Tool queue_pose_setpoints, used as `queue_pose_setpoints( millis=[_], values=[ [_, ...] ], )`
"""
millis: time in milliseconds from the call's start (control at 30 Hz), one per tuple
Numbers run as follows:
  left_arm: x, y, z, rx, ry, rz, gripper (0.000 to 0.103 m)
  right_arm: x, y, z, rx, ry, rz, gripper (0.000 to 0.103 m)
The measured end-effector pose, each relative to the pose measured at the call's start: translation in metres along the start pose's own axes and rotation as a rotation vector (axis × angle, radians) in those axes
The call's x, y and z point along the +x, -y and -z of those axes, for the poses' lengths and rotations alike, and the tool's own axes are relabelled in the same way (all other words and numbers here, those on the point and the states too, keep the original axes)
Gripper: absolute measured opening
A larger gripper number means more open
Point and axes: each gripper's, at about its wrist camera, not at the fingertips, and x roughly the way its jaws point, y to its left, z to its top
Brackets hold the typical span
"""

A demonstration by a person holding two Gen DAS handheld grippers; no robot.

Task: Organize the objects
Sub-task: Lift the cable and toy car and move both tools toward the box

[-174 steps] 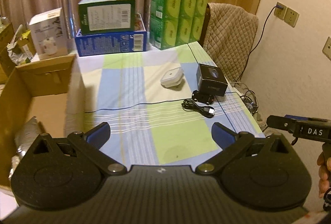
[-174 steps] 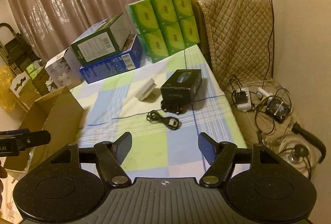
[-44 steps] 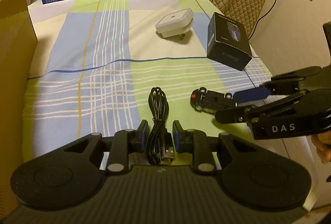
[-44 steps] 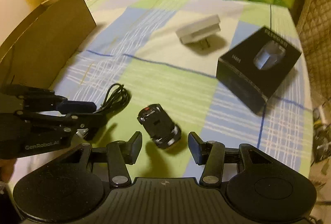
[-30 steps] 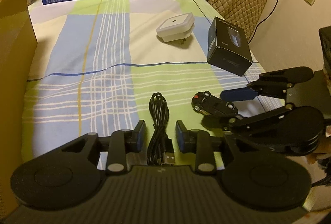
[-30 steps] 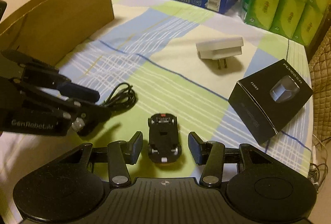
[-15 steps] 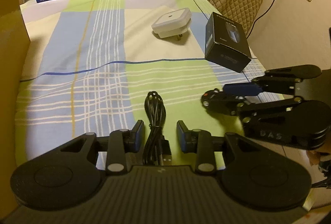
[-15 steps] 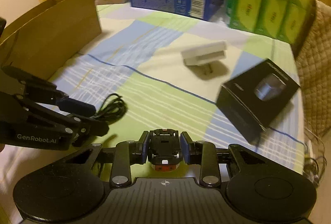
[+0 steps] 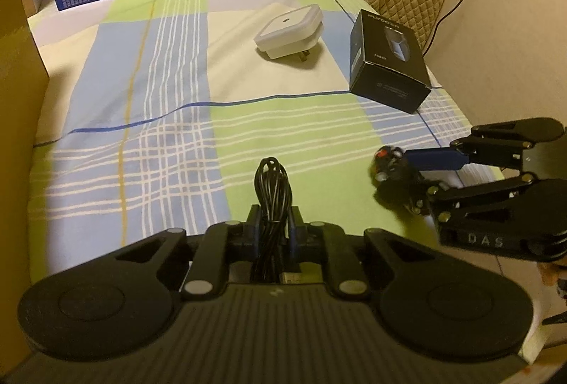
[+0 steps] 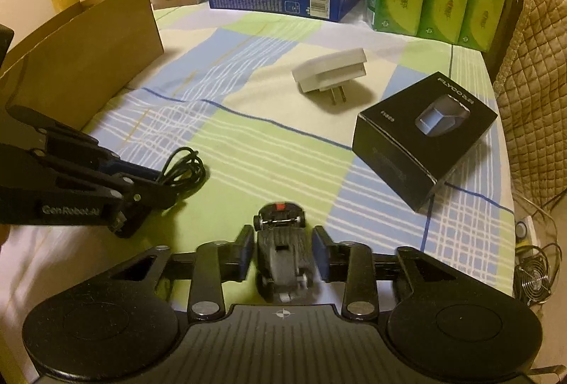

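left gripper (image 9: 272,224) clamped on coiled USB cable (image 9: 272,185), mid-cloth | right gripper (image 10: 283,251) jaws opening, toy car (image 10: 283,256) between them, near table's right edge | cardboard box (image 10: 81,65) left, open cloth between

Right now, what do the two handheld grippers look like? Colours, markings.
Both are matte black linkage grippers with blue finger pads and silver pivot pins. The left gripper reads "GenRobot.AI" along its side; the right gripper reads "DAS". No cables or sleeves visible.
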Motion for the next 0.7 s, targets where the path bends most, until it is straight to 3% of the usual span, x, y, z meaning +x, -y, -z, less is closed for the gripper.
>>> queue_pose_setpoints(
  millis=[67, 433, 467, 500, 700],
  values=[
    [-0.003, 0.001, 0.002, -0.001, 0.001, 0.004, 0.011, -0.002, 0.000, 0.004, 0.001, 0.002, 0.000, 0.046],
    [-0.014, 0.003, 0.003, -0.024, 0.017, 0.027, 0.011, -0.009, -0.001, 0.013, 0.023, 0.019, 0.020, 0.046],
    [-0.014, 0.003, 0.003, -0.026, 0.018, 0.028, 0.011, -0.009, -0.002, 0.013, 0.020, 0.022, 0.021, 0.044],
    [-0.015, 0.003, 0.003, -0.027, 0.019, 0.028, 0.011, -0.009, -0.002, 0.013, 0.020, 0.022, 0.020, 0.028],
    [-0.021, 0.002, 0.004, -0.028, 0.023, 0.024, 0.011, -0.020, -0.006, 0.012, 0.028, 0.041, 0.035, 0.029]
  ],
)
